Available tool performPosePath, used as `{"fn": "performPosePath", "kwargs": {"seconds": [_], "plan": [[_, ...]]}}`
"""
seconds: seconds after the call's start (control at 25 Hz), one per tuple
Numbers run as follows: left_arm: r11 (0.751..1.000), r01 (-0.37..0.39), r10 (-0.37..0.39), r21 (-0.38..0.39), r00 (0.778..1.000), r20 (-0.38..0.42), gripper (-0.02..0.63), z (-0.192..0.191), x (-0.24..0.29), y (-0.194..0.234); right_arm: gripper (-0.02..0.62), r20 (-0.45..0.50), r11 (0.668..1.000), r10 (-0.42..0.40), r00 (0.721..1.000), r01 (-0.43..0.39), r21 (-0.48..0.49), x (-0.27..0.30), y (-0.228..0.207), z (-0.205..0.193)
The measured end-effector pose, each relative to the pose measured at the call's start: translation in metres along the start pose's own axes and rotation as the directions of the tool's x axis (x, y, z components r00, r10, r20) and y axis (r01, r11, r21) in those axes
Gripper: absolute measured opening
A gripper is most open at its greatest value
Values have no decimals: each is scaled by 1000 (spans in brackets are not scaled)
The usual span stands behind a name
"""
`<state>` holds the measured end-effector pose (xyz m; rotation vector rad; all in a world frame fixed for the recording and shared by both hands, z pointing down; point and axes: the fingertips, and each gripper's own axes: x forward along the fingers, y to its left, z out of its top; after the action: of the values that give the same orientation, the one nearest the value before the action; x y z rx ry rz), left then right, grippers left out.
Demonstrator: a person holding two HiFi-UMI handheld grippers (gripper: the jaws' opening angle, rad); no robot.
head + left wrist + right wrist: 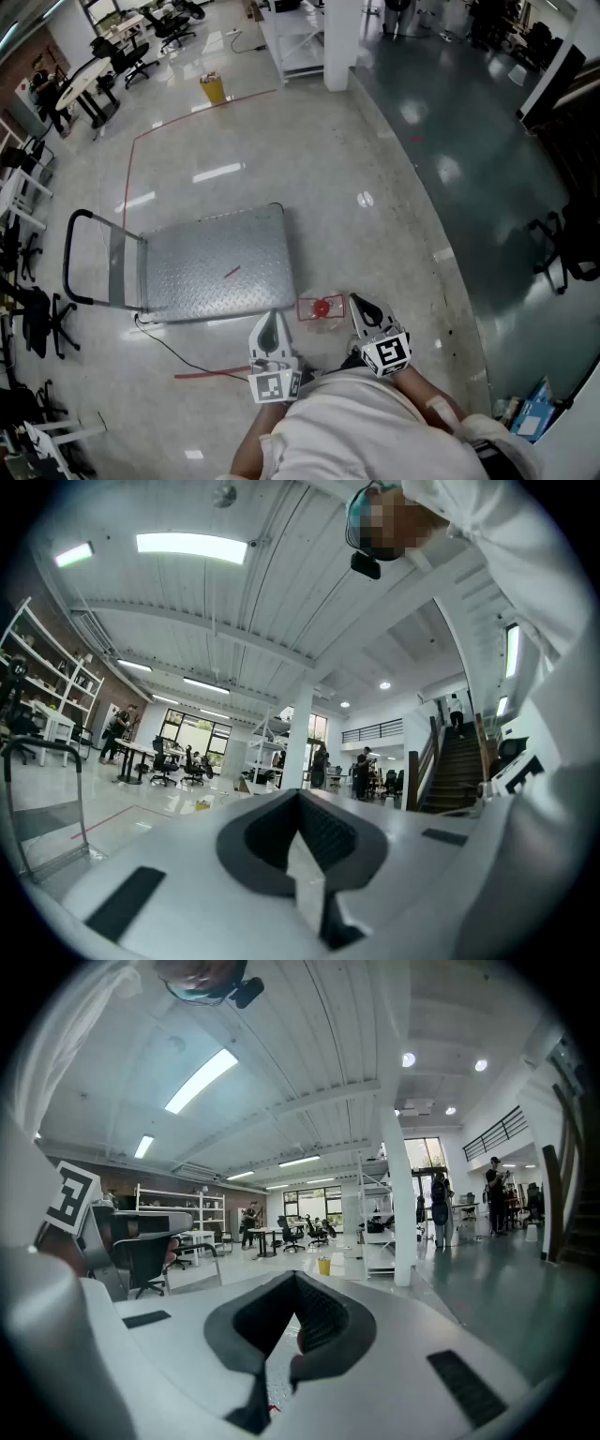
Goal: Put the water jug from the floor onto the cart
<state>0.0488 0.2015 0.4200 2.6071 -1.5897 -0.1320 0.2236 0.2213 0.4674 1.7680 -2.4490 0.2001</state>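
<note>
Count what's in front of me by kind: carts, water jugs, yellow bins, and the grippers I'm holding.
cart: 1
water jug: 1
yellow bin: 1
grippers: 2, the left gripper and the right gripper
Total: 5

One cart (pixel 220 264), one water jug (pixel 322 307), one yellow bin (pixel 213 88), two tools (pixel 273 326) (pixel 363 307).

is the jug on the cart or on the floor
On the floor. The jug stands beside the cart's near corner, off its deck.
</note>
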Motion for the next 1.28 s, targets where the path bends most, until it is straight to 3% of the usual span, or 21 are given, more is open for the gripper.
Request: {"fn": "performPosePath", "kwargs": {"seconds": [0.68,0.92,1.0,1.12,1.28], "plan": [[1000,-13,13,7,1000,1,3,2,-1,3,11,-17,1000,0,1000,1,10,4,1,-5],[1000,-27,27,1,1000,-7,3,-1,3,13,12,-165,996,19,986,-33,-82,37,0,-38],[999,-31,31,-9,999,-20,3,-5,3,14,14,-238,994,27,971,-52,-101,49,-4,-57],[999,-43,42,-26,998,-53,3,-16,6,19,14,-376,989,53,925,-101,-108,67,-5,-101],[997,-67,65,-37,995,-71,3,-39,20,38,22,-568,984,69,820,-150,-97,95,-9,-181]]}}
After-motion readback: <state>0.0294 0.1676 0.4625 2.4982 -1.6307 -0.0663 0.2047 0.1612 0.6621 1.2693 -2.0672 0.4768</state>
